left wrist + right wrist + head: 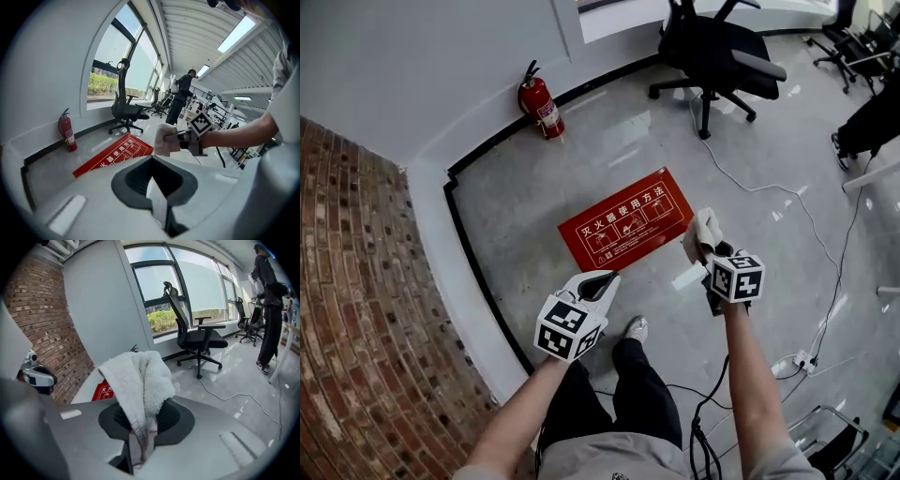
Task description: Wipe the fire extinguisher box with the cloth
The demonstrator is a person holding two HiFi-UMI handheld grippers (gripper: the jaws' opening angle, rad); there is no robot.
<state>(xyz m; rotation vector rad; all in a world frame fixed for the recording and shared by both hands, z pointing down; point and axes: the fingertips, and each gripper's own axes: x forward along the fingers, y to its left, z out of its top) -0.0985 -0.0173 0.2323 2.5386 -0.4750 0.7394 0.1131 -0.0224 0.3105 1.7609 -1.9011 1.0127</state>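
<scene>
Right gripper, jaws clamped on the white cloth, hovers at 4 o'clock of the red fire extinguisher box flat on the floor; left gripper closed, empty, at 6 o'clock; wiping seemingly not yet started.

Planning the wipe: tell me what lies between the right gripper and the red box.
Head view: only the white cloth in the right gripper, then bare grey floor up to the fire extinguisher box.
</scene>
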